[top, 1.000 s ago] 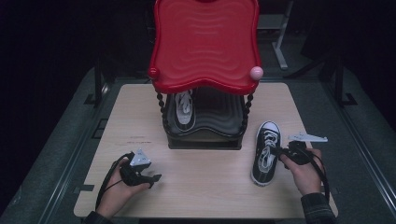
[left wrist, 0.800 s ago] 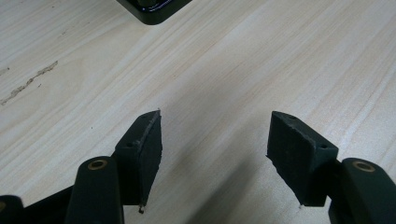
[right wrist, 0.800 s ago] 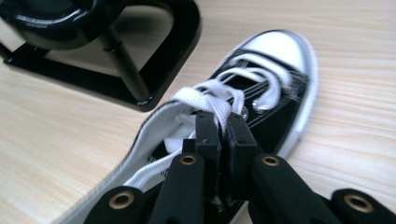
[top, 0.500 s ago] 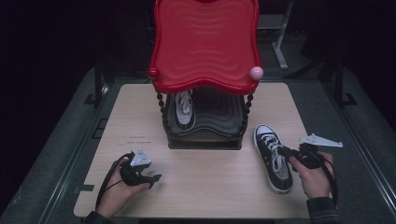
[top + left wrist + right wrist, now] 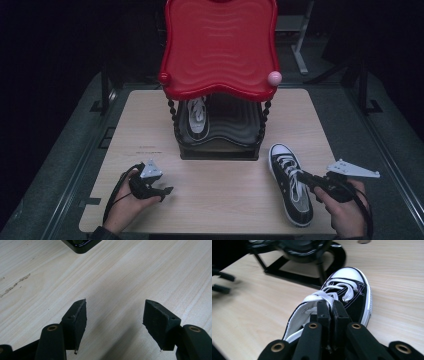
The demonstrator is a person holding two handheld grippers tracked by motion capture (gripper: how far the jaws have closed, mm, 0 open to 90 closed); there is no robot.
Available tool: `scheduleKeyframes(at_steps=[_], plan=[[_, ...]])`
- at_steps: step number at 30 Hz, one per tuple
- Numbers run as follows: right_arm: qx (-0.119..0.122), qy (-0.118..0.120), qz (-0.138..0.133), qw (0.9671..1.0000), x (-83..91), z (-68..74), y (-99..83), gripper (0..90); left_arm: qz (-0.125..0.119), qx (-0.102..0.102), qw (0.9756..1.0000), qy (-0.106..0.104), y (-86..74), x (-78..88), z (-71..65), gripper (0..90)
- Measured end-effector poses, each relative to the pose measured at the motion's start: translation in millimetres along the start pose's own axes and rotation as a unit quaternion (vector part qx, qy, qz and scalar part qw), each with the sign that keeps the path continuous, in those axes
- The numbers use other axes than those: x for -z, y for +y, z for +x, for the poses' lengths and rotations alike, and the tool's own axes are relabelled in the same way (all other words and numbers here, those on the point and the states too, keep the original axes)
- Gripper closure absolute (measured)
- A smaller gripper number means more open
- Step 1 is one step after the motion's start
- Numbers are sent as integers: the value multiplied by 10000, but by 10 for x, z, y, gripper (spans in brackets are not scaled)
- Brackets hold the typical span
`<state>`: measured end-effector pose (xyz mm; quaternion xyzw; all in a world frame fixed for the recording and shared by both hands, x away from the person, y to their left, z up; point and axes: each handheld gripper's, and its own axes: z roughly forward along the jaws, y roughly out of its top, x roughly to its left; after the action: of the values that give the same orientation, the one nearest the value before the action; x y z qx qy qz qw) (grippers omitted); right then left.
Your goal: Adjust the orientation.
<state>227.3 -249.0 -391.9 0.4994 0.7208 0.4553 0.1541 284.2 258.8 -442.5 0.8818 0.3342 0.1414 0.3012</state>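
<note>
We drag the sneaker [image 5: 291, 185] toward the desk's [image 5: 150, 115] right front corner, right claw [image 5: 331, 307] pinching its tongue; racking comes next.

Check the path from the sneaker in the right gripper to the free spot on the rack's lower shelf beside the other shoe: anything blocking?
Nothing lies on the table between the sneaker, clamped at its tongue by the right gripper, and the lower shelf. The beaded right post flanks the opening, and the red top shelf overhangs it, so entry is likely low, from the front.
</note>
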Motion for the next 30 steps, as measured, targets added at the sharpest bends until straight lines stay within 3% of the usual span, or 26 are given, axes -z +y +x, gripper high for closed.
scheduleKeyframes(at_steps=[6,14,24,30], plan=[[168,319,76,9993,30,202,-63,860,12,-25,10000,-8,7,-5,-8,350],[369,641,207,9970,-126,415,-56,860,28,-46,10000,-17,13,-18,-19,351],[806,1074,432,9900,-602,751,62,859,37,-81,10000,-39,23,-32,-33,351],[968,1233,492,9864,-794,899,119,859,35,-93,9999,-33,29,-32,-35,351]])
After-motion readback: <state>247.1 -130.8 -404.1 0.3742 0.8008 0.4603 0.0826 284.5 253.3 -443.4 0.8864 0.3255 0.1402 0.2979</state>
